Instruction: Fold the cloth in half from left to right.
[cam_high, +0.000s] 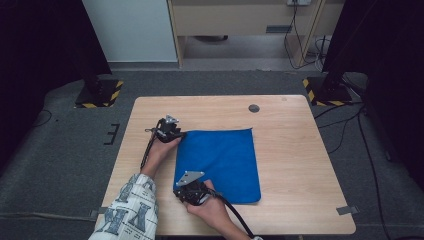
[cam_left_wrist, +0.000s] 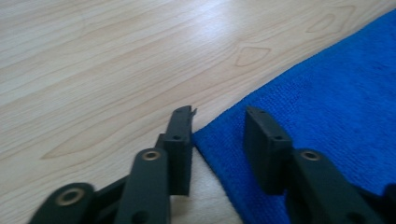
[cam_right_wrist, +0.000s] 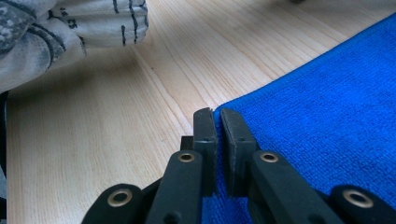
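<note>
A blue cloth (cam_high: 220, 160) lies flat on the wooden table (cam_high: 295, 150). My left gripper (cam_high: 178, 134) sits at the cloth's far left corner. In the left gripper view its jaws (cam_left_wrist: 219, 114) stand apart, and the corner of the cloth (cam_left_wrist: 327, 102) lies between them, untouched by the pads. My right gripper (cam_high: 180, 192) is at the near left corner. In the right gripper view its jaws (cam_right_wrist: 215, 114) are pinched together on the edge of the cloth (cam_right_wrist: 317, 107), low on the tabletop.
A dark round cap (cam_high: 254, 108) sits in the tabletop near the far edge. A patterned sleeve (cam_right_wrist: 70, 23) lies left of the cloth. Bare wood surrounds the cloth on the right and far sides. Stand feet with yellow-black stripes (cam_high: 100, 94) rest on the floor beyond.
</note>
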